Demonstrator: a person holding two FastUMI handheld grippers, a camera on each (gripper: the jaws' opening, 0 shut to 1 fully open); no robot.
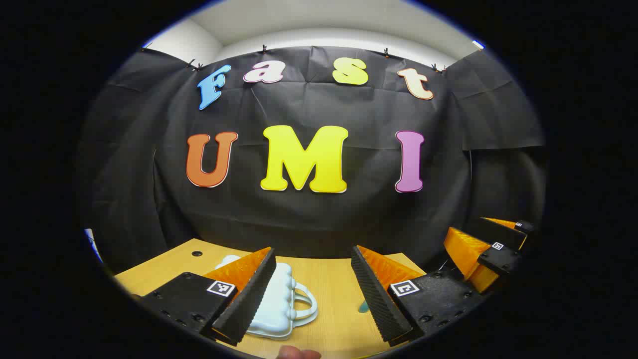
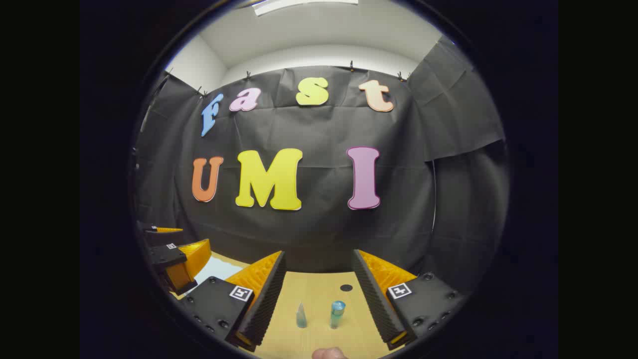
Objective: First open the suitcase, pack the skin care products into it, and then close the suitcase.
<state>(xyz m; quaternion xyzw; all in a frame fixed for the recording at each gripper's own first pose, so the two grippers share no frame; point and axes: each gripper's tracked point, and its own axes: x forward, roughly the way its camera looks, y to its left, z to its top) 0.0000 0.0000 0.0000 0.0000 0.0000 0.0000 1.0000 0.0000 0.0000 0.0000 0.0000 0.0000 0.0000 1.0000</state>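
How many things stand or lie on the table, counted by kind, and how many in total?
Suitcase: 1, the white closed suitcase with a handle, in the left gripper view.
Skin care bottles: 2, the pointed bottle and the round-capped bottle, standing apart on the table in the right gripper view.
Total: 3.

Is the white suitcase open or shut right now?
Shut: the suitcase lies flat on the table, lid down, handle sticking out.

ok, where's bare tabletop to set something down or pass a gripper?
Bare wood runs between the white suitcase and the two bottles, and behind the bottles up to the round table hole. It is crowded at the suitcase handle and around the bottles themselves.
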